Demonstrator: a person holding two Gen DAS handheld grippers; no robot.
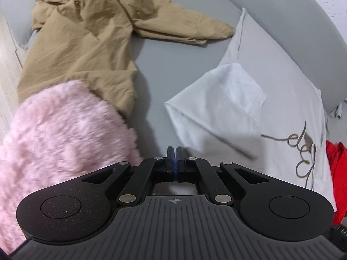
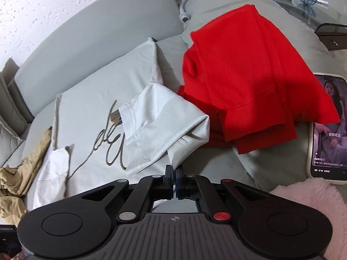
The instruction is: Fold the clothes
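A white T-shirt (image 1: 249,108) with dark script lettering lies spread on the grey sofa seat (image 1: 171,60). My left gripper (image 1: 175,150) is shut, and the shirt's near edge runs into its jaws and rises off the seat there. In the right wrist view the same white T-shirt (image 2: 97,99) has a sleeve folded over its front. A corner of it drops into my right gripper (image 2: 174,169), which is shut on the cloth. A pink fluffy sleeve (image 1: 65,140) of the person covers the lower left.
A crumpled tan garment (image 1: 82,39) lies at the far left of the seat. A folded red garment (image 2: 249,82) rests on a cushion right of the shirt. A lit phone (image 2: 327,130) lies beside it. The sofa backrest (image 2: 97,32) curves behind.
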